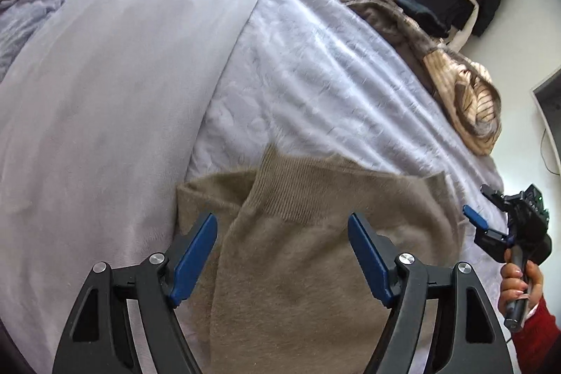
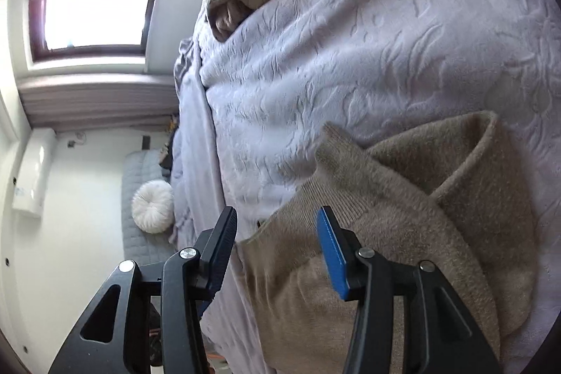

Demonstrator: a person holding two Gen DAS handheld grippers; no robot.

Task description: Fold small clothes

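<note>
My left gripper [image 1: 282, 260] hangs spread wide and empty right over the tan sweater [image 1: 315, 251], whose ribbed sleeve [image 1: 284, 191] runs forward, away from me, between its fingers. My right gripper [image 2: 277, 247] is also parted, gripping nothing, off the sweater's side edge, so I judge the left nearer the sleeve. The sweater lies flat on the lavender bedspread [image 1: 315, 76]; farther off sits a heap of striped clothes [image 1: 470, 107].

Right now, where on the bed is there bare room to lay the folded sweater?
Bare textured blanket lies between the tan sweater and the clothes pile along the far edge. The smooth duvet is bare too. It is crowded near the pile.
</note>
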